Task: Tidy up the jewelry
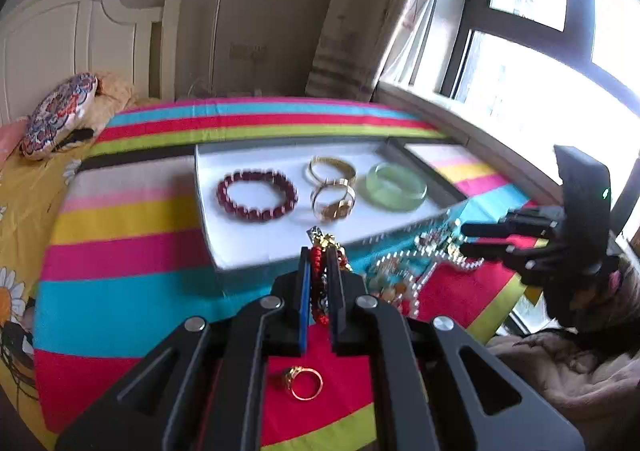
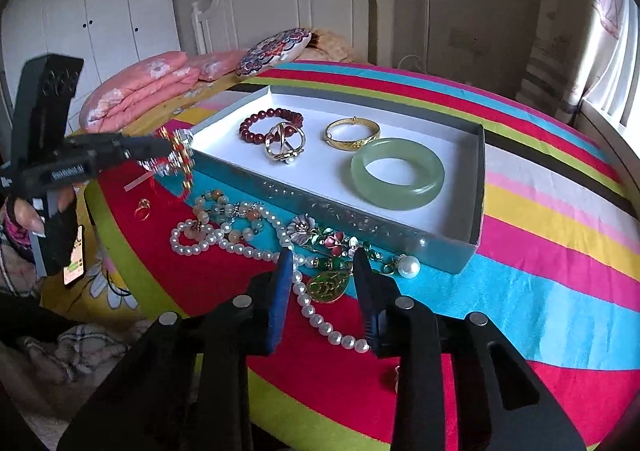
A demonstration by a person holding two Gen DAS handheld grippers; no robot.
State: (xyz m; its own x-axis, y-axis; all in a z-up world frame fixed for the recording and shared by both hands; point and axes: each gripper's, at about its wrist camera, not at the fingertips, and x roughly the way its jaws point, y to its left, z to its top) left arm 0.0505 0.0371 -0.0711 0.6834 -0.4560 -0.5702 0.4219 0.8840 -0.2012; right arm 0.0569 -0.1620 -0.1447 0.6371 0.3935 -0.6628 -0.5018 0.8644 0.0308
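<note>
Both claws worked: left gripper clenched a red-gold chain, right gripper gaped over pearls. Four bracelets sat in the box; more waited.

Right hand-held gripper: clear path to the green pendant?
Probably yes: the right hand-held gripper already straddles the green pendant, jaws partly open; only the pearl necklace crowds the left finger.
</note>
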